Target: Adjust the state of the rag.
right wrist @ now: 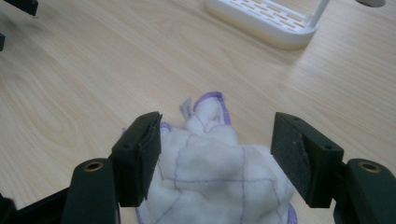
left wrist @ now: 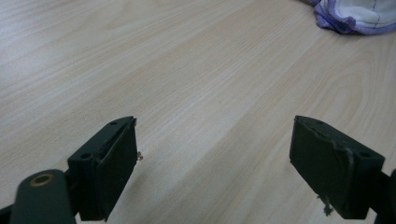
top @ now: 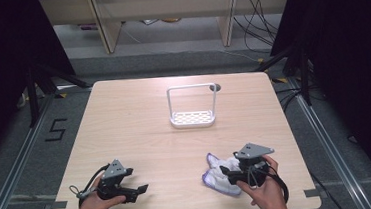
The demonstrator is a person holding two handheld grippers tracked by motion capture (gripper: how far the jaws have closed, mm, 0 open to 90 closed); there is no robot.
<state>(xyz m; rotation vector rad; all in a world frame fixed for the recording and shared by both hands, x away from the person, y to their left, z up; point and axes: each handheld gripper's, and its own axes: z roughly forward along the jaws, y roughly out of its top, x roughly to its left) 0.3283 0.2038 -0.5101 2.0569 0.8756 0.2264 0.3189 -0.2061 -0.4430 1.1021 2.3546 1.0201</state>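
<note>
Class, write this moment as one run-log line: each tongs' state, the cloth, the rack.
left tongs: open, over bare table | right tongs: open, straddling cloth | cloth: crumpled, not gripped | rack: empty, far side

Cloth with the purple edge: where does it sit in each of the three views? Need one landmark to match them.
High view: the cloth lies crumpled at the table's near right, under the right gripper.
Left gripper view: top right corner, beyond the open left gripper.
Right gripper view: bottom centre, between the open jaws.
Shared landmark: the white rack, in the high view and the right gripper view.
</note>
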